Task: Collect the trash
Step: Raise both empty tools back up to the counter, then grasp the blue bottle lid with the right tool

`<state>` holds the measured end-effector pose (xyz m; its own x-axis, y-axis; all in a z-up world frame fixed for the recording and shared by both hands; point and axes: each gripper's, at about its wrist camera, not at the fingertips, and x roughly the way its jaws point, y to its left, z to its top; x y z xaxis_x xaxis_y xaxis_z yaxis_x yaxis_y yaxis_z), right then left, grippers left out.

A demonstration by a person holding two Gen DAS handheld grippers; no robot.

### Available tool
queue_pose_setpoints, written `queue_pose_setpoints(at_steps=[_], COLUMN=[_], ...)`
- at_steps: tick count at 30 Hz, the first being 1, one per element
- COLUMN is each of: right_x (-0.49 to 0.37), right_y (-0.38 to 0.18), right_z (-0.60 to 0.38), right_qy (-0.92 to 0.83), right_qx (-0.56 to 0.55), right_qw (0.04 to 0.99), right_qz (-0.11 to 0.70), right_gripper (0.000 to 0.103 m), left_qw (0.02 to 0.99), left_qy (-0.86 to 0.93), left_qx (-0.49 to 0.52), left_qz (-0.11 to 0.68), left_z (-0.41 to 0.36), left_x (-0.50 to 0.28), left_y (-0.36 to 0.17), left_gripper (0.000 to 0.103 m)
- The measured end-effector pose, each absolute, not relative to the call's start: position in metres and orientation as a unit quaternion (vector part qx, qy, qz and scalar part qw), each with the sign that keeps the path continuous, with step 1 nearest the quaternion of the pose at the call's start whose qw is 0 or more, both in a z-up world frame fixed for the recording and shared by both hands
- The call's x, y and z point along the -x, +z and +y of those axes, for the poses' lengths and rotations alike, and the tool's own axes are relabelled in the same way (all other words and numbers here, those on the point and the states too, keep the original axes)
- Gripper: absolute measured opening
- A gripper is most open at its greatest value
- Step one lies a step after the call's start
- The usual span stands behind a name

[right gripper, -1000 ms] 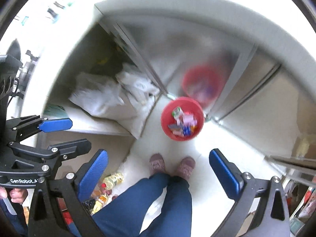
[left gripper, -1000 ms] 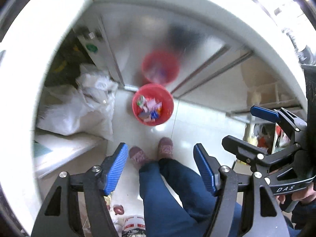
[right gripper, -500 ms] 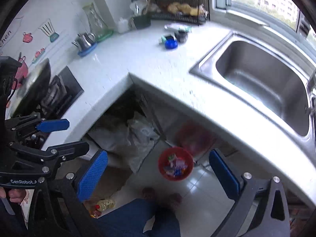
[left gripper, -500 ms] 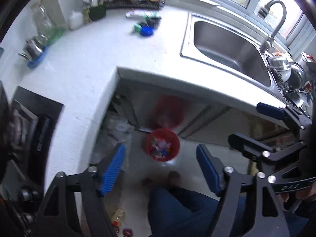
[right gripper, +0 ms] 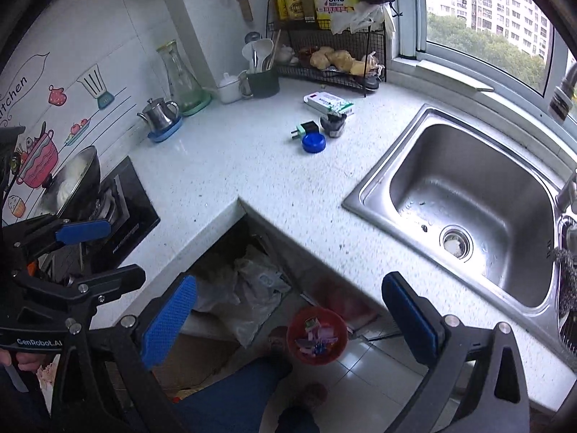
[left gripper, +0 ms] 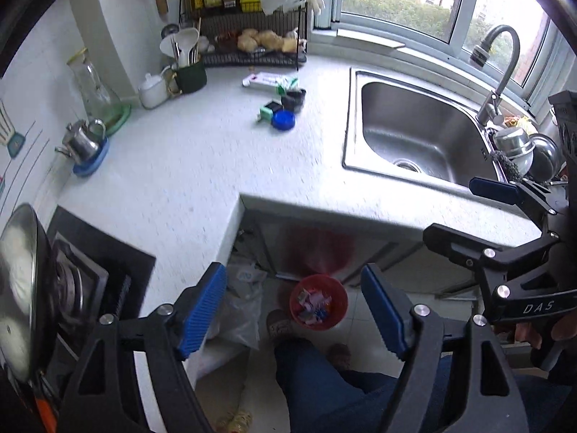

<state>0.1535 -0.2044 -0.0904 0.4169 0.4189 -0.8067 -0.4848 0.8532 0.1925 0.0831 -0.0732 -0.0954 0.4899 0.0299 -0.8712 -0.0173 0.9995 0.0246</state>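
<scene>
Left wrist view: my left gripper [left gripper: 294,306] has its jaws spread wide, and nothing sits between the blue pads [left gripper: 203,310]. Framed in the gap, far below on the tiled floor, is the red bin [left gripper: 319,301] with bright wrappers inside, just in front of the person's slippers [left gripper: 279,324]. The trash on the white countertop [left gripper: 187,180] lies well above and ahead of the pads — a blue cap [left gripper: 283,120], a green plug [left gripper: 268,111], a small black pot [left gripper: 294,99] and a flat white carton [left gripper: 268,81], all close together, left of the steel sink [left gripper: 414,137]. My right gripper shows at the right edge of this view.

Right wrist view: my right gripper [right gripper: 288,321] is also spread wide and empty, pads [right gripper: 167,321] apart from everything. The red bin [right gripper: 317,335] sits low between them, nearer the right pad. The blue cap [right gripper: 313,142], the plug [right gripper: 305,130], the black pot [right gripper: 333,122] and the carton [right gripper: 328,103] rest on the countertop [right gripper: 234,169] well ahead, between the stove [right gripper: 119,202] and the sink [right gripper: 468,198].
</scene>
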Motion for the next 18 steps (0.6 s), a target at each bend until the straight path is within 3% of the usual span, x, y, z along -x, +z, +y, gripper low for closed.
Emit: queue_pose_setpoints(at_steps=[18], right_x=[-0.288], right_y=[-0.098], right_z=[-0.167], right_qy=[0.203], right_qx=[0.009], right_qw=[0.839], right_qz=[0.505], right_gripper=[0.102], left_qw=[0.845], left_qy=[-0.052], left_qx=[-0.032], left_qz=[0.532], left_z=[0.002], left_x=[-0.271], left_y=[-0.107], left_gripper=[0.083])
